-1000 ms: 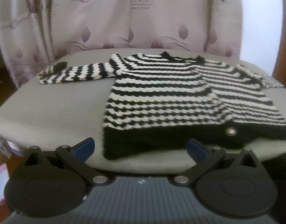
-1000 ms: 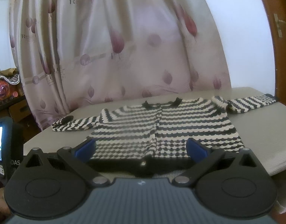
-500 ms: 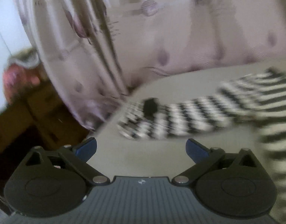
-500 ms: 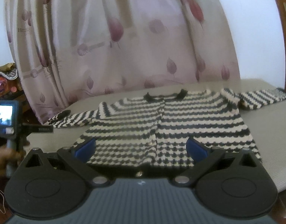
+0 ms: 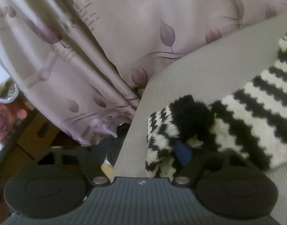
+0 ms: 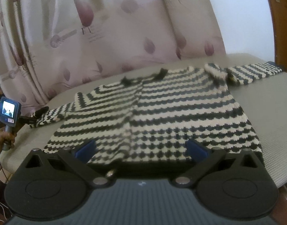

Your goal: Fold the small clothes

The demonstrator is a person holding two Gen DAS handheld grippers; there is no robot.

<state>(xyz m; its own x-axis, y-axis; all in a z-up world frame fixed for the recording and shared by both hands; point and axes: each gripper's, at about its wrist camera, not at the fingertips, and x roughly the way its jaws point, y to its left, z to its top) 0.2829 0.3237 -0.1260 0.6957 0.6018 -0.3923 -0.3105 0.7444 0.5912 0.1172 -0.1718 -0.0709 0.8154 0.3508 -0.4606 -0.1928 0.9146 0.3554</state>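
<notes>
A black-and-white striped knitted sweater (image 6: 154,116) lies spread flat, front up, on the grey tabletop (image 6: 271,112), which serves as the landmark here. Its body sits in the middle of the tabletop, with one sleeve stretched towards the tabletop's left end and the other sleeve (image 6: 256,72) towards its far right corner.

The left hand-held gripper (image 5: 171,150) is at the tabletop's left end, where its jaws have just been closing on the left sleeve cuff (image 5: 173,129). The knit is bunched between them, so it appears to be pinched and holding the cuff; one blue pad (image 5: 182,151) shows through the wool. The right hand-held gripper (image 6: 141,150) hovers over the near edge of the tabletop, above the sweater's black hem, with its jaws wide and nothing between them.

The sweater looks thick, soft and light. It should drape and stretch rather than hold a shape, and its chunky knit should give the pads good friction. Cuffs, hem corners and shoulders seem the sensible places to take hold, since they gather into a firm wad.

The cuff lies close to the tabletop's left edge, beyond which the surface drops away, so the sleeve could slide off if released there. A patterned curtain (image 5: 124,37) hangs right behind the tabletop's far edge, leaving little room at the back. Above the sweater's body there is open room to carry the sleeve inward.
</notes>
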